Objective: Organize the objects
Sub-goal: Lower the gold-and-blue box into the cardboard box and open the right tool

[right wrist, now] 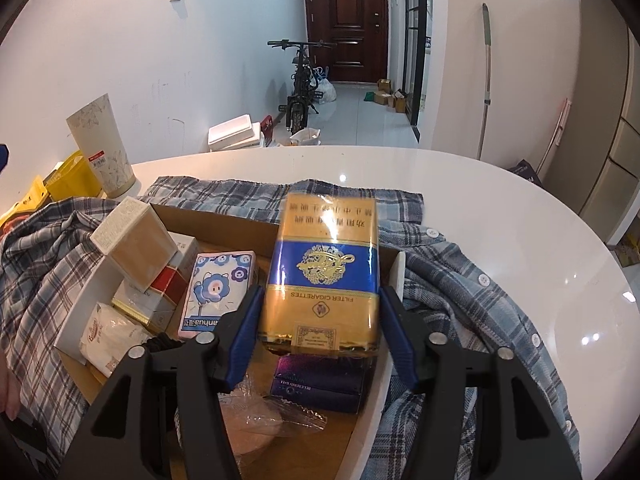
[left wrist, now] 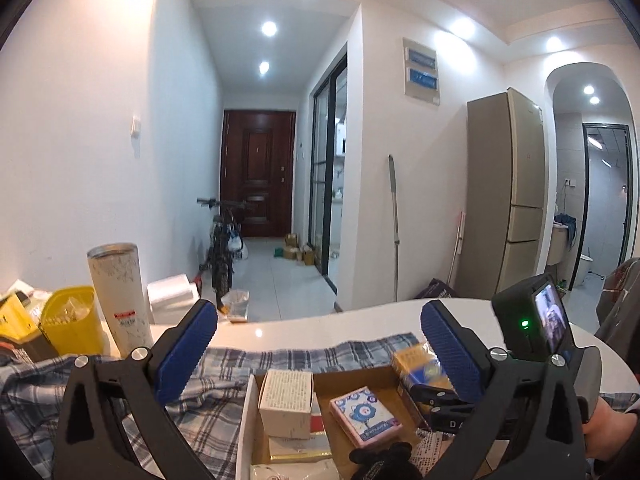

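While right gripper (right wrist: 320,312) jaws clasped gold-and-blue cigarette carton (right wrist: 326,272) over brown cardboard box (right wrist: 256,222), likely for packing, left gripper (left wrist: 320,344) jaws stood wide, empty.

Light source: round ceiling lights (left wrist: 269,28) recessed overhead, burnt out to white blobs.
Brightness: room evenly bright, walls cool white; the gripper frames near the lens are dark.
Glare: small bright spots on the glossy white table (right wrist: 500,216); sheen on the wrapped cigarette pack (right wrist: 324,268).
Shadows: soft and faint.
Distortion: strong fisheye bending, black corners.
Focus: mostly sharp; slightly soft toward edges.
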`<move>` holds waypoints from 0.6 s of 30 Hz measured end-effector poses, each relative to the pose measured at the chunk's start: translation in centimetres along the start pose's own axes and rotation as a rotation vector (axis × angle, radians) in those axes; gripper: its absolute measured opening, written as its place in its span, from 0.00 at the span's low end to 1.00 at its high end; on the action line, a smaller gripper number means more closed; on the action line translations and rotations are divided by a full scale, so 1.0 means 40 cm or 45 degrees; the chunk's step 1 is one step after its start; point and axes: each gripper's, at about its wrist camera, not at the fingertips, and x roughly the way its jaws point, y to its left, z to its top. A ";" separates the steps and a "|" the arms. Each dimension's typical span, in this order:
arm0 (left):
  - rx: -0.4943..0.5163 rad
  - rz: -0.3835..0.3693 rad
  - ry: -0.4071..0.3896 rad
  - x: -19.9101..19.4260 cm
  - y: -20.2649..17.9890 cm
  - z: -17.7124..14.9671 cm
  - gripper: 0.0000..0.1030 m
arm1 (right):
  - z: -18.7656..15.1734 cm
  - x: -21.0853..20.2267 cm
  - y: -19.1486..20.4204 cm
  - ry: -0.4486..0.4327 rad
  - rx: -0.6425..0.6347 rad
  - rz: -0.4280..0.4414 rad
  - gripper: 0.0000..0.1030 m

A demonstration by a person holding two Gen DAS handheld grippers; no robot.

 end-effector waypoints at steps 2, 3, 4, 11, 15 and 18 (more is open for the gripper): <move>0.003 0.023 -0.030 -0.014 -0.010 0.006 1.00 | 0.001 -0.005 0.002 -0.016 -0.008 -0.013 0.62; -0.013 0.030 -0.025 -0.015 -0.011 0.008 1.00 | 0.002 -0.009 0.001 -0.025 -0.009 -0.018 0.65; -0.032 0.030 -0.007 -0.013 -0.012 0.009 1.00 | 0.004 -0.015 0.001 -0.036 -0.007 -0.023 0.67; -0.084 0.085 -0.010 -0.064 -0.001 0.075 1.00 | 0.044 -0.114 -0.005 -0.186 0.032 -0.027 0.83; -0.101 0.128 -0.081 -0.140 -0.002 0.135 1.00 | 0.069 -0.184 -0.005 -0.263 0.066 -0.016 0.85; -0.063 0.225 -0.112 -0.188 -0.013 0.169 1.00 | 0.079 -0.244 0.002 -0.311 0.064 0.001 0.89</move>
